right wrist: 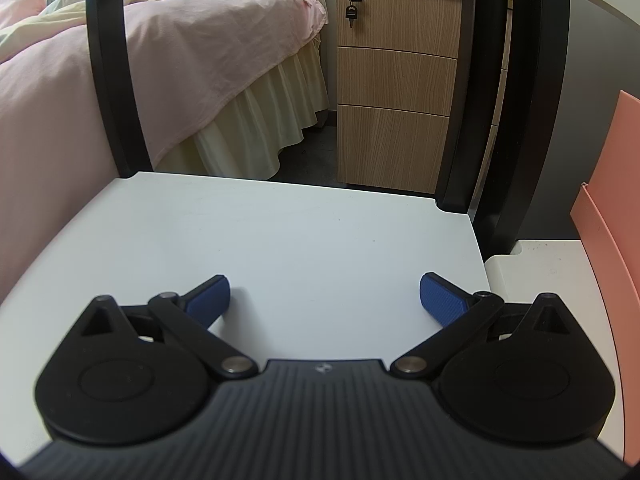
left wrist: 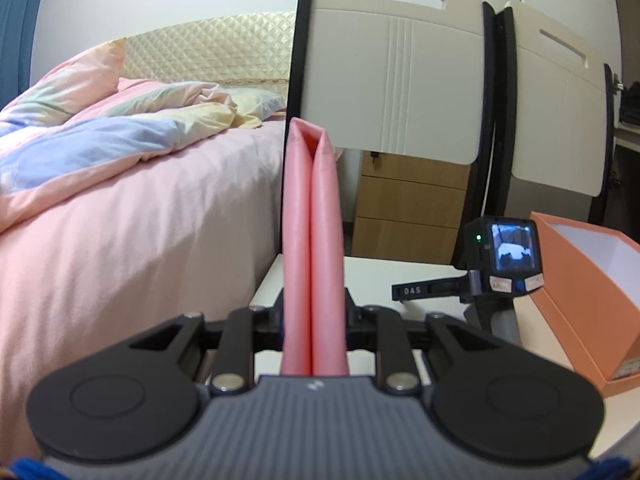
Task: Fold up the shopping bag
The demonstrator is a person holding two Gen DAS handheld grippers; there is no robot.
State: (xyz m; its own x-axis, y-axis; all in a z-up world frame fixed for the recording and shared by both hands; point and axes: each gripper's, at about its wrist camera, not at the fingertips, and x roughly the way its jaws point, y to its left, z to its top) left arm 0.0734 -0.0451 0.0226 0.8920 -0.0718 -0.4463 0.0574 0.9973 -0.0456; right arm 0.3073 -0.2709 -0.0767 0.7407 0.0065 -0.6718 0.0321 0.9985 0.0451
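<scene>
In the left wrist view a pink folded shopping bag [left wrist: 312,240] stands up as a narrow doubled strip, pinched between the fingers of my left gripper [left wrist: 312,312], which is shut on it above a white chair seat [left wrist: 372,276]. My right gripper [left wrist: 496,264] appears there to the right, seen from behind with its small screen lit. In the right wrist view my right gripper [right wrist: 325,294] is open just above the white seat [right wrist: 280,232], its blue pads [right wrist: 210,298] spread wide with nothing between them. The bag is not visible in that view.
Two white chairs with black frames [left wrist: 392,80] stand side by side. An orange open box [left wrist: 592,280] rests on the right seat. A bed with pink sheets [left wrist: 120,220] lies to the left. A wooden drawer cabinet [right wrist: 396,80] stands behind the chairs.
</scene>
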